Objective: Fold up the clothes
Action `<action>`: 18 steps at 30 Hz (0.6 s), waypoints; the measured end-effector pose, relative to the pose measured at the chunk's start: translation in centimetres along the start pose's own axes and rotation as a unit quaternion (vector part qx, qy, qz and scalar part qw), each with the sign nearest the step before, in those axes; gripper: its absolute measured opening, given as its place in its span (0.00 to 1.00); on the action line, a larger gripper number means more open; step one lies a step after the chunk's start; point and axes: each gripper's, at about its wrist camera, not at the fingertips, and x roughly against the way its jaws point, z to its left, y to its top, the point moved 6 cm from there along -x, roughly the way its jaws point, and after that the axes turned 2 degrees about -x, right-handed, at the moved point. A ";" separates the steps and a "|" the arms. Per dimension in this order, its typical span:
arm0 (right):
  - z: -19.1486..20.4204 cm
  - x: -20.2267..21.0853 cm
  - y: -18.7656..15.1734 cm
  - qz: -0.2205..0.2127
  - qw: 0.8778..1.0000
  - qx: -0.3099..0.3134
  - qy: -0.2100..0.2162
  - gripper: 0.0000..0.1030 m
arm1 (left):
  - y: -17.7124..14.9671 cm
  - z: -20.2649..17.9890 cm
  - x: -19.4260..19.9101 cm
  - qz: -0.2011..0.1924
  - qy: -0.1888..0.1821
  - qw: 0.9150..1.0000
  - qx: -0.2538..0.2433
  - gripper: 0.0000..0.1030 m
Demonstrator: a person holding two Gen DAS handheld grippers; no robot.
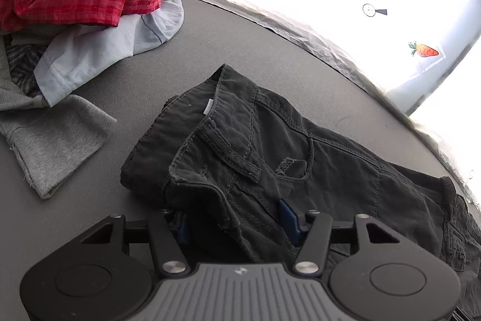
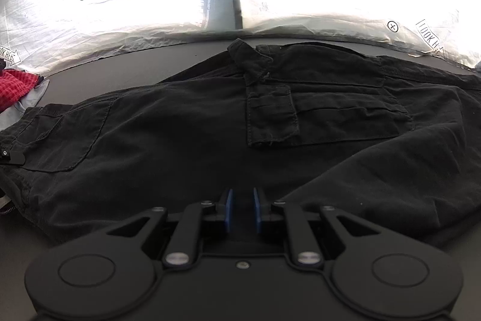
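The left claw (image 1: 234, 221) is gripping the waistband of the black trousers (image 1: 270, 146); the right claw (image 2: 242, 208), nearly closed, is pinching their fabric just ahead.

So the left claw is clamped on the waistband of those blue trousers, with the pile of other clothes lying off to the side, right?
Not quite: the trousers are black, not blue; only the claw's pads are blue. The left wrist view shows the left claw with the waistband bunched between its pads, and the pile of other clothes off to the side.

black cargo trousers (image 1: 270, 146) | lying flat on grey table (image 1: 150, 86) | waistband bunched (pocket flaps up)
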 end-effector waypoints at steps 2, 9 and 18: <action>-0.3 0.0 0.1 0.004 1.000 -0.020 0.006 0.14 | 0.5 -0.9 0.8 -0.008 -0.009 1.000 -0.004 0.30; -3.1 1.1 0.0 0.031 0.991 -0.128 0.033 0.07 | 2.0 -8.7 5.2 -0.068 -0.065 0.991 -0.092 0.19; -6.5 2.0 -0.3 0.033 0.973 -0.223 0.057 0.05 | -3.7 -20.0 3.9 0.001 -0.183 0.955 -0.234 0.41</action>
